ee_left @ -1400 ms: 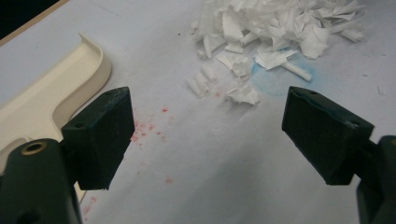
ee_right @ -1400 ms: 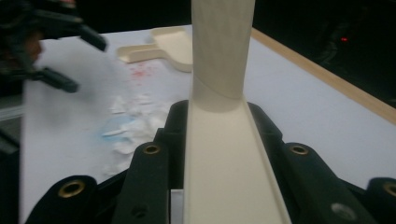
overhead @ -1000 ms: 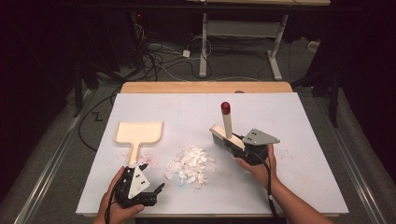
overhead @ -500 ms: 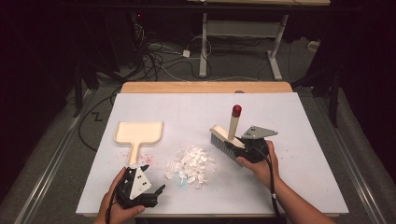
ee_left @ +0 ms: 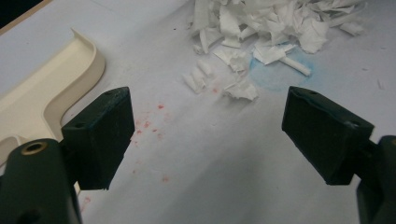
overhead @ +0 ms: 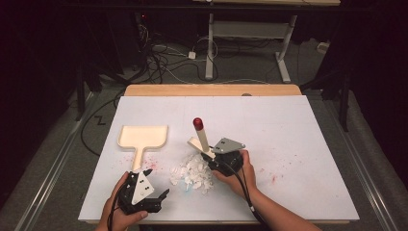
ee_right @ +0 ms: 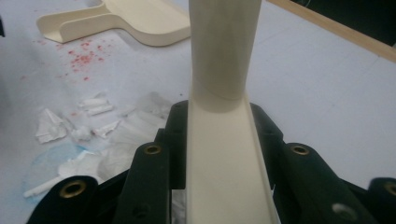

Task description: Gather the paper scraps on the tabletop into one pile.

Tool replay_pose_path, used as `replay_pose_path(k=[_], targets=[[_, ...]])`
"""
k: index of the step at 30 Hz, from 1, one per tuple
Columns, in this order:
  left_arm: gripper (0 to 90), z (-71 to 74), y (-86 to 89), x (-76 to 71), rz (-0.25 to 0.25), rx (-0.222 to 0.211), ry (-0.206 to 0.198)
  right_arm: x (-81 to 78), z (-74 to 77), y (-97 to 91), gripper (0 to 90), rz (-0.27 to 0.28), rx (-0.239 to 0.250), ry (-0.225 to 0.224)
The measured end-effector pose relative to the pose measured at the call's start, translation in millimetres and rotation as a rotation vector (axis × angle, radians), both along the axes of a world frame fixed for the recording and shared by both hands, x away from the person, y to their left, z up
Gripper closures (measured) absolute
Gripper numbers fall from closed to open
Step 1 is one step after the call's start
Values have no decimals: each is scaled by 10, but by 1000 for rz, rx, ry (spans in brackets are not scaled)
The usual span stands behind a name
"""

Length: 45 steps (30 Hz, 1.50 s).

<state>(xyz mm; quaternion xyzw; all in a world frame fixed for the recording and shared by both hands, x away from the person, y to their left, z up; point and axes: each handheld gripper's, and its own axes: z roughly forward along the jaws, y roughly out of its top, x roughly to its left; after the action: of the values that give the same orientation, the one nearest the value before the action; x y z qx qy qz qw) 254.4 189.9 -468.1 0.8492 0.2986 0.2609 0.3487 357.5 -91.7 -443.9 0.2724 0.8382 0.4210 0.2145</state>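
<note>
My left hand-held gripper [overhead: 153, 198] is matte black with blocky jaws, a brass-ringed screw hole and a grey three-cornered plate on top. My right hand-held gripper [overhead: 210, 158] matches it, its black cable trailing along my bare forearm.

The high view looks forward and down from above the near edge of the white table [overhead: 269, 120], taking in its whole top. The left gripper view skims close above the surface, with the paper scraps [ee_left: 261, 28] at upper right and the cream dustpan [ee_left: 51, 88] at left. The right gripper view, equally near, shares both: scraps [ee_right: 98, 135] lower left, dustpan [ee_right: 135, 21] upper left.
</note>
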Motion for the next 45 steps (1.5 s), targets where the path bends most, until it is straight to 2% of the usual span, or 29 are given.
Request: replay_pose_path(k=[3, 5, 6, 8, 9, 12, 15, 16, 17, 19, 20, 21, 25, 29, 30, 35, 39, 41, 43, 45], targets=[[163, 6, -3, -1, 0, 2, 0, -38, 38, 6, 680, 16, 17, -12], [163, 6, -10, -1, 0, 4, 0, -29, 80, -34, 680, 33, 61, 5], [163, 4, -16, -2, 1, 3, 0, -29, 96, -45, 681, 29, 65, 4], [163, 5, -19, 0, 1, 7, 1, -33, 147, -75, 680, 23, 60, -23], [163, 6, -18, -1, 1, 8, 0, -37, 211, -116, 680, 20, 85, -36], [162, 19, 6, -2, 13, 2, -4, -50, 290, -151, 680, 21, 101, -53], [163, 58, 62, -8, 39, -18, -26, -106, 425, -183, 681, 39, 152, -62], [163, 80, 92, -4, 47, -24, -46, -144, 464, -176, 680, 55, 165, -67], [163, 97, 122, -4, 57, -40, -49, -188, 498, -155, 680, 76, 167, -71], [163, 128, 174, -7, 78, -49, -66, -281, 532, -79, 680, 111, 153, -85], [163, 143, 194, -20, 92, -56, -66, -361, 531, -7, 680, 149, 169, -73], [163, 160, 217, -28, 103, -68, -76, -361, 531, -7, 680, 149, 169, -73], [162, 230, 337, -49, 150, -116, -114, -513, 431, 165, 680, 213, 185, -28], [163, 255, 429, -55, 193, -152, -132, -655, 260, 320, 680, 266, 200, 53], [163, 259, 443, -56, 199, -157, -134, -709, 182, 392, 680, 287, 199, 87], [162, 280, 471, -68, 212, -178, -146, -753, 44, 500, 680, 310, 182, 119], [163, 272, 454, -63, 207, -166, -144, -683, -68, 548, 681, 274, 168, 114], [162, 271, 453, -62, 205, -168, -143, -631, -81, 539, 680, 235, 165, 91], [163, 264, 450, -59, 204, -168, -139, -577, -87, 518, 680, 213, 165, 95], [163, 257, 442, -58, 199, -165, -135, -546, -71, 484, 680, 179, 148, 78]])
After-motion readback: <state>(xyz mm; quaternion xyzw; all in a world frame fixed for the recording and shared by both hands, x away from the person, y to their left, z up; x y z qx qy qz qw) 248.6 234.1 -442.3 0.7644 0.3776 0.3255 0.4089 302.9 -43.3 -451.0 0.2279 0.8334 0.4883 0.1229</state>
